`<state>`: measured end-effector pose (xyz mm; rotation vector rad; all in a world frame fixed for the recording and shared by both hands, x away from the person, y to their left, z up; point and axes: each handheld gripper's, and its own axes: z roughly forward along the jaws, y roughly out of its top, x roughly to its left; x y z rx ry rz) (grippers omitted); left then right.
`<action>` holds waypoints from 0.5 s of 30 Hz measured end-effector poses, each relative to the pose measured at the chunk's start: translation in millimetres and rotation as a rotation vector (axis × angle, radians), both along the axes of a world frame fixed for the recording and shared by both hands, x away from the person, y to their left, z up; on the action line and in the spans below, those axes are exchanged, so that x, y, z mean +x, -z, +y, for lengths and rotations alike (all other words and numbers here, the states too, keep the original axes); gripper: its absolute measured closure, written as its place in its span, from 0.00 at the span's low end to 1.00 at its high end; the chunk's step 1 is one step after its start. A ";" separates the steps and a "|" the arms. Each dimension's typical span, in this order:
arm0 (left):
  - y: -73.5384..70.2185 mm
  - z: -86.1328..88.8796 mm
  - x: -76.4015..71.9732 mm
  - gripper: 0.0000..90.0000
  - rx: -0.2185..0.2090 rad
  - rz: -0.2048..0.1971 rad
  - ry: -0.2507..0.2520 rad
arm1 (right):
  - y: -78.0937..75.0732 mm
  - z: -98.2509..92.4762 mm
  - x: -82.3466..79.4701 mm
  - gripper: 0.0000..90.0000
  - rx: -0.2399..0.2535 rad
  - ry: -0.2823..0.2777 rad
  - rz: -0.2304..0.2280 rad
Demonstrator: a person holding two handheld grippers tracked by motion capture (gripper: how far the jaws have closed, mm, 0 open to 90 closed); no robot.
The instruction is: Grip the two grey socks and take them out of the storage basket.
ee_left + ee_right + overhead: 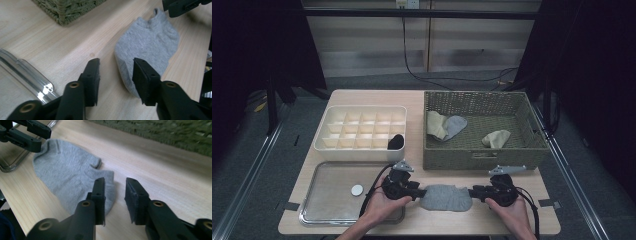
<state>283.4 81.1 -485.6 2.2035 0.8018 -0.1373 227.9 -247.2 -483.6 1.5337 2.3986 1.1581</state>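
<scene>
At table's near edge, grey sock [446, 197] lies flat on the wood between both grippers. Left gripper [418, 191] at its left end, jaws apart, nothing clamped. Right gripper [473, 192] at its right end, jaws apart, pads off the fabric. Farther back: metal tray [327, 212], divider box [360, 131], wicker basket [482, 156] with socks.

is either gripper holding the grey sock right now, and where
Nothing is held. The grey sock lies flat on the table; both grippers' jaws stand open at its two ends.
</scene>
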 end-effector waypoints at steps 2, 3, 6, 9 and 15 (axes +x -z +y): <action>-2.2 1.8 0.1 0.55 -0.010 0.002 0.008 | -2.6 -0.7 -0.4 0.71 0.014 0.003 -0.007; -4.4 3.2 -0.1 0.54 -0.004 0.002 0.014 | -4.0 -0.9 -0.7 0.70 0.023 0.003 -0.009; -12.6 8.4 -1.6 0.50 -0.026 -0.005 0.009 | -7.0 0.4 -1.3 0.65 0.034 -0.008 -0.020; -21.7 17.4 -2.6 0.50 -0.037 -0.014 0.001 | -9.8 2.2 -1.4 0.62 0.044 -0.019 -0.015; -29.5 45.6 -2.2 0.50 -0.077 -0.004 -0.036 | -17.8 2.9 -2.2 0.60 0.078 -0.036 -0.029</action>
